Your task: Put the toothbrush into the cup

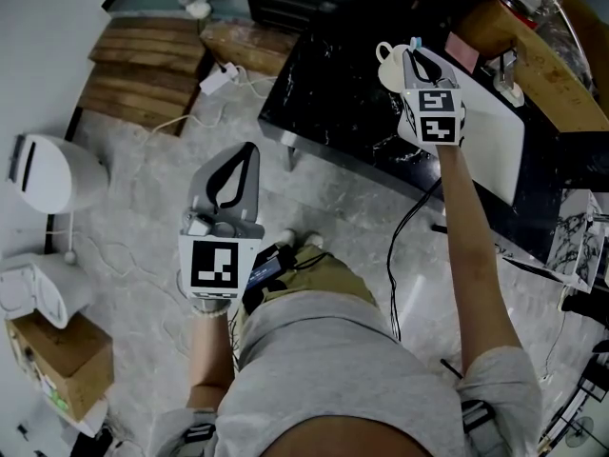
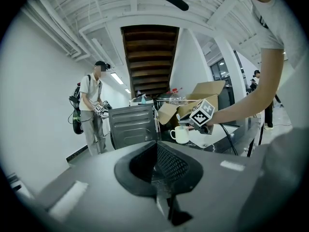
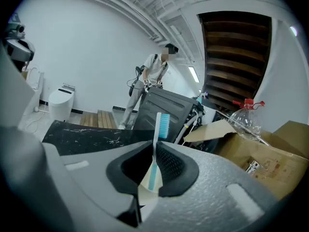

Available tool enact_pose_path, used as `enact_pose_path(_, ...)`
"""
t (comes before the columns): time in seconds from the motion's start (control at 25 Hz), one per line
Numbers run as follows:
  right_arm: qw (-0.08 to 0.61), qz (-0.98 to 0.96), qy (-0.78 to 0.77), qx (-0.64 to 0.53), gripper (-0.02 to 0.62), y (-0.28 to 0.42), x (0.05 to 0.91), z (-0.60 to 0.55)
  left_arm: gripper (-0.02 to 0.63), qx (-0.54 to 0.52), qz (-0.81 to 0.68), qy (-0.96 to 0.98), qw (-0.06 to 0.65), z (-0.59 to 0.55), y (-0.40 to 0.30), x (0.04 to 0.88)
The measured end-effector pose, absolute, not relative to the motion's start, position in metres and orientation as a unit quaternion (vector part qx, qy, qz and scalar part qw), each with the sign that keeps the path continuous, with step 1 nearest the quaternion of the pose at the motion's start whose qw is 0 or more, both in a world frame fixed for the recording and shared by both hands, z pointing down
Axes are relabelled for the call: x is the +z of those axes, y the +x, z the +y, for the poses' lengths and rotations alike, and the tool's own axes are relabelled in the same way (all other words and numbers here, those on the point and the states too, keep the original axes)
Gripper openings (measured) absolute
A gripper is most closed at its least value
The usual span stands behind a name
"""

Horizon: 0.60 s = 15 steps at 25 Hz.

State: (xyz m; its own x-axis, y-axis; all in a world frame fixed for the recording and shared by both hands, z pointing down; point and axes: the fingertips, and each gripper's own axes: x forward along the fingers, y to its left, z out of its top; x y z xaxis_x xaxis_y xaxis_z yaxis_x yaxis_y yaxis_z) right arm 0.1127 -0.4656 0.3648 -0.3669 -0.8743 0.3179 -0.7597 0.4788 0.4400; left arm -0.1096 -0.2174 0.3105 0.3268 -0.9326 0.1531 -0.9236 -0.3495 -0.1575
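Observation:
My right gripper (image 1: 411, 55) is shut on a toothbrush (image 3: 155, 168) with a white and blue handle. Its blue bristle head (image 3: 164, 123) sticks out past the jaw tips (image 3: 155, 146). The gripper hangs right over the white cup (image 1: 388, 65) on the black marble table (image 1: 324, 93). A pale cup surface shows under the jaws in the right gripper view; I cannot tell if the handle end is inside. From the left gripper view the cup (image 2: 181, 134) stands just left of my right gripper (image 2: 192, 126). My left gripper (image 1: 252, 149) is shut and empty over the floor (image 2: 157, 144).
A white panel (image 1: 495, 131) and cardboard boxes (image 1: 542, 65) lie right of the cup. A plastic bottle (image 3: 244, 117) lies on the box. A grey metal cabinet (image 2: 133, 124) and a person (image 2: 91, 105) stand beyond. Cables (image 1: 409, 227), wooden steps (image 1: 143, 65) and a toilet (image 1: 52, 174) are on the floor.

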Motion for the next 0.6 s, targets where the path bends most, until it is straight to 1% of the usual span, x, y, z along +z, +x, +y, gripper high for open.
enact_pose_path(0.6,0.304,-0.825,0.466,-0.106,0.034,0.081,0.381,-0.474,0.011,-0.104,0.579,-0.808,0.018,-0.217,-0.119,0.311)
